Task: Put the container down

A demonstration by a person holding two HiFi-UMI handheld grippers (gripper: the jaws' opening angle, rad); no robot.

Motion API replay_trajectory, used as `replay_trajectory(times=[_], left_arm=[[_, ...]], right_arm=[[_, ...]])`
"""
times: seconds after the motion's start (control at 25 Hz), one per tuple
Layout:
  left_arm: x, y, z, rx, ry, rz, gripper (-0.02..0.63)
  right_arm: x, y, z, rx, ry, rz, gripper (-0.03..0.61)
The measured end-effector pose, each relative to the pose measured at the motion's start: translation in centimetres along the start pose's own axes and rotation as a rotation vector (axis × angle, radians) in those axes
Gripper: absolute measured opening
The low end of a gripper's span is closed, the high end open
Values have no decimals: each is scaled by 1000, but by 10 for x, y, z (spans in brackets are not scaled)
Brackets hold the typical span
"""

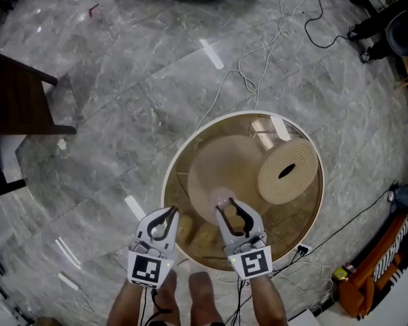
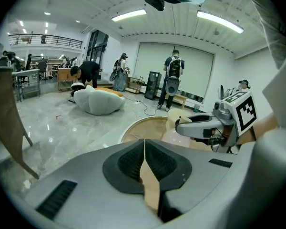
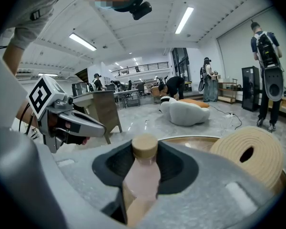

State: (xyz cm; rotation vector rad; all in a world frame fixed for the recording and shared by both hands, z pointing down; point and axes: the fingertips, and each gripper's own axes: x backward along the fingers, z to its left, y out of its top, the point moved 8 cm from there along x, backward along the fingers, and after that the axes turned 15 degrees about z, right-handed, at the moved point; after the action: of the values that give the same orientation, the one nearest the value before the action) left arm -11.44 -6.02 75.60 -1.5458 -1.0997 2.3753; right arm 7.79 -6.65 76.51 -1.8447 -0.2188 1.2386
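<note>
The right gripper [image 1: 231,212] has its fingers clamped on the pink container [image 3: 144,173], cap uppermost, just above the round table's [image 1: 165,185] near edge, while the left gripper [image 1: 168,214], fingers pressed together and empty, hangs beside that edge.

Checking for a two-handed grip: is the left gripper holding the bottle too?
No, the left gripper has its jaws shut together on nothing, while the bottle sits in the right gripper.

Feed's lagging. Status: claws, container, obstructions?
Left claw shut, empty. Right claw shut on bottle, over the round table. Rolled mat lies on the table, off to the right.
</note>
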Motion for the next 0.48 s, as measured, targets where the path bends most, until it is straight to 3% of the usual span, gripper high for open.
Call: replay_trajectory(times=[0.12,0.24,0.48], left_arm=[[-8,-5,1,11,-2,8,25],[-13,-15,5,-30,-3,11,25],[-17,-28,10,19,-3,26,25]], right_arm=[[-9,-8,-2,-5,-3,7,138],[-15,-16,-2,-7,-5,15,138],[-30,-29,2,22,-7,18,138]])
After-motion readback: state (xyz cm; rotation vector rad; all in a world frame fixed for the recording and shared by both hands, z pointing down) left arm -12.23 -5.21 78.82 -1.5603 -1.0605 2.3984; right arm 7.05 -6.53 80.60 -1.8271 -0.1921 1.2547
